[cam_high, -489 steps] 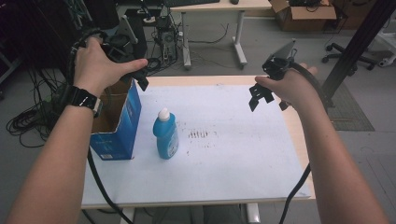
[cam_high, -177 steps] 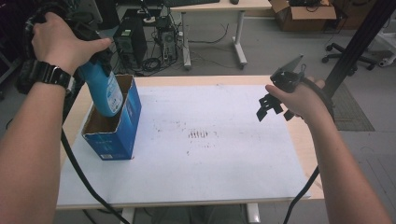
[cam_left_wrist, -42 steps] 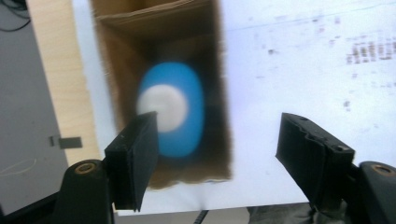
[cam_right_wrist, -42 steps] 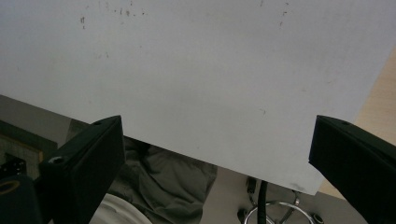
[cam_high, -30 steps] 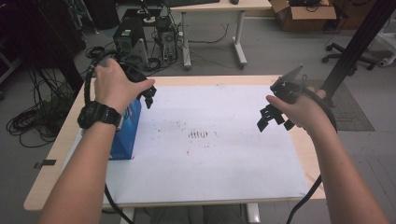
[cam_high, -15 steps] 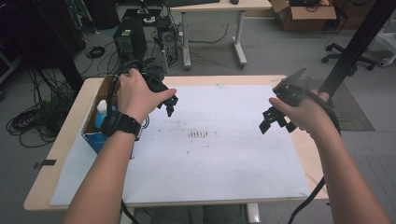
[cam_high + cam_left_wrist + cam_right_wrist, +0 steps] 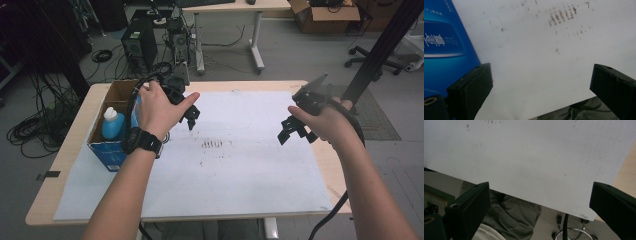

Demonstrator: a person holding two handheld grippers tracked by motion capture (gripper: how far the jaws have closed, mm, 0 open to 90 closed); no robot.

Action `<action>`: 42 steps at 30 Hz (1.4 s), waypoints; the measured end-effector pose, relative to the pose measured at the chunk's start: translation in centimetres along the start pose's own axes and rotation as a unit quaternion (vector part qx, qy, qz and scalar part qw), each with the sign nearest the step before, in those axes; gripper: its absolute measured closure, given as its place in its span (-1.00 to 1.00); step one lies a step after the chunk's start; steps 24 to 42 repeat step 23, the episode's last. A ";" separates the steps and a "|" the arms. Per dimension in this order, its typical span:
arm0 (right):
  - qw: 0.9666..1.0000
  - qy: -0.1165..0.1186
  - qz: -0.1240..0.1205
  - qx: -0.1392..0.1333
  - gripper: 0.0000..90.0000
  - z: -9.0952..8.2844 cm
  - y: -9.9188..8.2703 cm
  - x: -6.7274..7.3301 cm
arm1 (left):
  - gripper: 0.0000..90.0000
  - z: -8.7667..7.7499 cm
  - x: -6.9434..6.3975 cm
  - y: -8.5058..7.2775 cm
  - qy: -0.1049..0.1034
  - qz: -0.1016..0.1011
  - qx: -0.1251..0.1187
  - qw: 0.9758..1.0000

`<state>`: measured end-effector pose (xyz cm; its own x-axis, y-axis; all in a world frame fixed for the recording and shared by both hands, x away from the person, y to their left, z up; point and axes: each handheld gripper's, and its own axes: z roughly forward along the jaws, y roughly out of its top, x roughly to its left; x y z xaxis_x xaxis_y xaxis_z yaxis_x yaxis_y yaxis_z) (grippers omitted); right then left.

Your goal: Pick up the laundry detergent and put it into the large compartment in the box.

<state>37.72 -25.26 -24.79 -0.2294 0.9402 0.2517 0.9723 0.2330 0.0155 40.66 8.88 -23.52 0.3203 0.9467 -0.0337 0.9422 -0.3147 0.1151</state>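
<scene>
A blue bottle with a white cap (image 7: pixel 112 125) stands inside the open blue cardboard box (image 7: pixel 107 152) at the table's left. My left gripper (image 7: pixel 192 117) hangs just right of the box over the white paper sheet (image 7: pixel 240 170). Its jaws have just been opening and nothing is between them. In the left gripper view the left gripper (image 7: pixel 541 75) stands wide apart above the paper, with the box's blue side (image 7: pixel 444 42) at the left. My right gripper (image 7: pixel 295 132) hovers open and empty over the paper's right part; in its own view the right gripper (image 7: pixel 540 195) looks past the paper's near edge.
Brown smudges (image 7: pixel 212 144) mark the middle of the paper. The wooden table (image 7: pixel 65 150) shows bare strips at left and right. Behind it stand a computer tower (image 7: pixel 135 47), floor cables (image 7: pixel 30 130), another desk and a black post (image 7: pixel 380 50).
The left hand has moved right and down, away from above the box to over the paper, leaving the bottle in the box. Its jaws have spread. The right hand has stayed put.
</scene>
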 end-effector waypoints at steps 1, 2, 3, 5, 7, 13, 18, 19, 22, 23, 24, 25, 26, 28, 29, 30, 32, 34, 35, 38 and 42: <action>1.000 0.000 0.000 0.001 -0.92 0.0 0.0 0.0 | -0.89 0.0 -0.1 0.0 0.001 0.000 0.000 1.000; 1.000 0.000 0.000 0.000 -0.92 0.0 0.0 0.0 | -0.89 0.1 -0.1 0.0 0.001 -0.001 0.001 1.000; 1.000 0.001 0.002 0.000 -0.92 0.0 0.0 -0.1 | -0.89 0.1 -0.2 0.0 0.001 0.000 0.001 1.000; 1.000 0.000 0.002 0.001 -0.92 0.1 -0.1 -0.1 | -0.89 0.0 -0.3 0.0 -0.001 0.003 -0.004 1.000; 1.000 0.000 0.002 0.002 -0.92 0.1 -0.1 -0.2 | -0.89 0.1 -0.3 0.0 -0.003 0.004 -0.001 1.000; 1.000 -0.001 0.002 0.001 -0.92 0.0 -0.2 -0.2 | -0.89 0.1 -0.4 0.0 0.000 0.001 -0.007 1.000; 1.000 0.000 0.001 0.003 -0.92 0.0 -0.3 -0.1 | -0.89 0.0 -0.4 -0.2 -0.003 0.003 -0.008 1.000; 1.000 -0.001 0.001 0.003 -0.92 0.0 -0.3 -0.1 | -0.89 0.0 -0.4 -0.2 -0.003 0.002 -0.009 1.000; 1.000 -0.002 0.002 0.003 -0.92 -0.1 -0.3 -0.1 | -0.89 0.0 -0.3 -0.2 -0.005 0.001 -0.010 1.000; 1.000 -0.001 0.001 0.003 -0.92 -0.1 -0.4 -0.1 | -0.90 0.0 -0.3 -0.2 -0.004 0.002 -0.009 1.000; 1.000 -0.001 0.001 0.003 -0.92 -0.1 -0.4 -0.1 | -0.90 0.0 -0.3 -0.2 -0.004 0.002 -0.009 1.000; 1.000 -0.001 0.001 0.003 -0.92 -0.1 -0.4 -0.1 | -0.90 0.0 -0.3 -0.2 -0.004 0.002 -0.009 1.000; 1.000 -0.001 0.001 0.003 -0.92 -0.1 -0.4 -0.1 | -0.90 0.0 -0.3 -0.2 -0.004 0.002 -0.009 1.000; 1.000 -0.001 0.001 0.003 -0.92 -0.1 -0.4 -0.1 | -0.90 0.0 -0.3 -0.2 -0.004 0.002 -0.009 1.000; 1.000 -0.001 0.001 0.003 -0.92 -0.1 -0.4 -0.1 | -0.90 0.0 -0.3 -0.2 -0.004 0.002 -0.009 1.000; 1.000 -0.001 0.001 0.003 -0.92 -0.1 -0.4 -0.1 | -0.90 0.0 -0.3 -0.2 -0.004 0.002 -0.009 1.000; 1.000 -0.001 0.001 0.003 -0.92 -0.1 -0.4 -0.1 | -0.90 0.0 -0.3 -0.2 -0.004 0.002 -0.009 1.000; 1.000 -0.001 0.001 0.003 -0.92 -0.1 -0.4 -0.1 | -0.90 0.0 -0.3 -0.2 -0.004 0.002 -0.009 1.000; 1.000 -0.001 0.001 0.003 -0.92 -0.1 -0.4 -0.1 | -0.90 0.0 -0.3 -0.2 -0.004 0.002 -0.009 1.000; 1.000 -0.001 0.001 0.003 -0.92 -0.1 -0.4 -0.1 | -0.90 0.0 -0.3 -0.2 -0.004 0.002 -0.009 1.000; 1.000 -0.001 0.001 0.003 -0.92 -0.1 -0.4 -0.1 | -0.90 0.0 -0.3 -0.2 -0.004 0.002 -0.009 1.000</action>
